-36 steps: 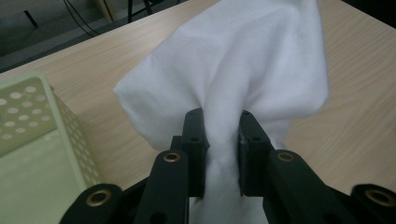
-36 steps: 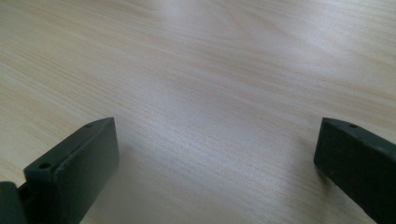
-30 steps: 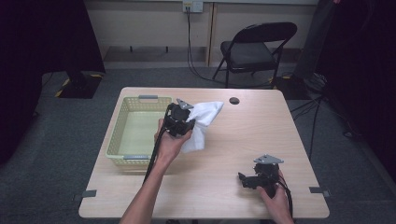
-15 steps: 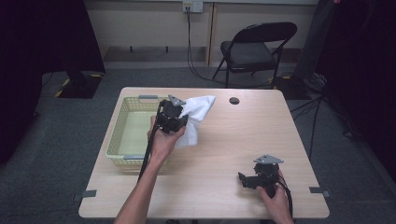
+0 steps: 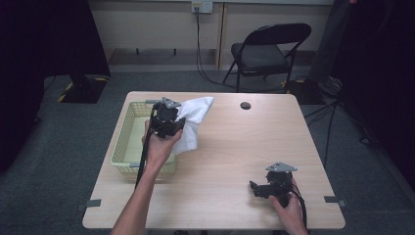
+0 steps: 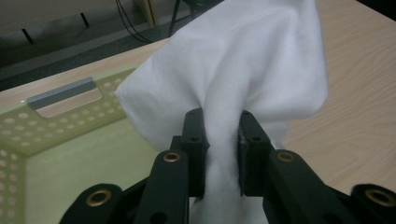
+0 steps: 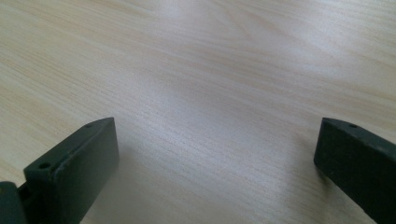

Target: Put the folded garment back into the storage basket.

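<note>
The left gripper has its jaws clamped on a bunched neck of the white cloth; in the left gripper view the fabric fans out above the pads toward the upper centre of the frame. In the high view the left gripper sits at the right-hand rim of the yellow-green basket, left of centre, and the cloth hangs to its right over the table. The governing relation: the basket cavity lies just left of the clamped cloth, so the left hand is the nearer one. The right gripper has its jaws spread wide over bare wood, holding nothing; in the high view it rests at lower right, well apart. The cloth's lower hem is probably clear of the table, but the hand hides it.
</note>
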The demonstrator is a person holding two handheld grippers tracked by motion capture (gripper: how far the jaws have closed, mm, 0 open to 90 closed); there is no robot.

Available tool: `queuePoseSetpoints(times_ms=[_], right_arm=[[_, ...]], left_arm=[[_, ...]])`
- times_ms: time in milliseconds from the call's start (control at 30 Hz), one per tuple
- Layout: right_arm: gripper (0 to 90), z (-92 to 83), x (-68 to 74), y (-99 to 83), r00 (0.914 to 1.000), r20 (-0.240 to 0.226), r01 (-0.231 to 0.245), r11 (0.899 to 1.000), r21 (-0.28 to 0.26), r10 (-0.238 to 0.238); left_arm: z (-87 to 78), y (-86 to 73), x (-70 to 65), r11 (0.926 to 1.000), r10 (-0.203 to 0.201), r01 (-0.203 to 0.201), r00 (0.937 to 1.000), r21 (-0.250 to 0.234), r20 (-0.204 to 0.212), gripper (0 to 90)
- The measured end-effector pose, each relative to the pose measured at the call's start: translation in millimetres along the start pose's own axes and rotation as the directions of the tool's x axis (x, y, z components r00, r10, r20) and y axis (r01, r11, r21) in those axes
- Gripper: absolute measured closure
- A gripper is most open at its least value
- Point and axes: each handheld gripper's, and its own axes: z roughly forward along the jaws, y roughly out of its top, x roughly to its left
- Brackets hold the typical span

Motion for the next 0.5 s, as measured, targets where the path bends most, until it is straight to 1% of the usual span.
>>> queuePoseSetpoints(times_ms=[33, 67, 167, 233, 500], right_arm=[[0.0, 0.0, 0.0, 0.0, 1.0, 0.0, 0.0, 1.0, 0.0, 0.0], [0.0, 0.0, 0.0, 0.0, 1.0, 0.0, 0.0, 1.0, 0.0, 0.0], [0.0, 0.0, 0.0, 0.0, 1.0, 0.0, 0.0, 1.0, 0.0, 0.0], [0.0, 0.0, 0.0, 0.0, 1.0, 0.0, 0.0, 1.0, 0.0, 0.0], [0.0, 0.0, 0.2, 0.0, 1.0, 0.0, -0.002, 1.0, 0.0, 0.002]], left_arm=[[0.0, 0.0, 0.0, 1.0, 0.0, 0.0, 1.0, 0.0, 0.0, 76.7], [-0.1, -0.2, 3.0, 0.9999, 0.006, -0.006, 1.0, 0.01, -0.008, 76.7], [-1.1, -1.1, 8.7, 0.9999, -0.013, 0.013, 0.9998, 0.002, -0.018, 76.7], [-1.6, -1.7, 13.5, 0.9997, -0.021, 0.022, 0.9995, 0.006, -0.025, 76.7], [-1.9, -7.1, 22.2, 0.9993, -0.025, 0.026, 0.999, 0.026, -0.038, 76.7]])
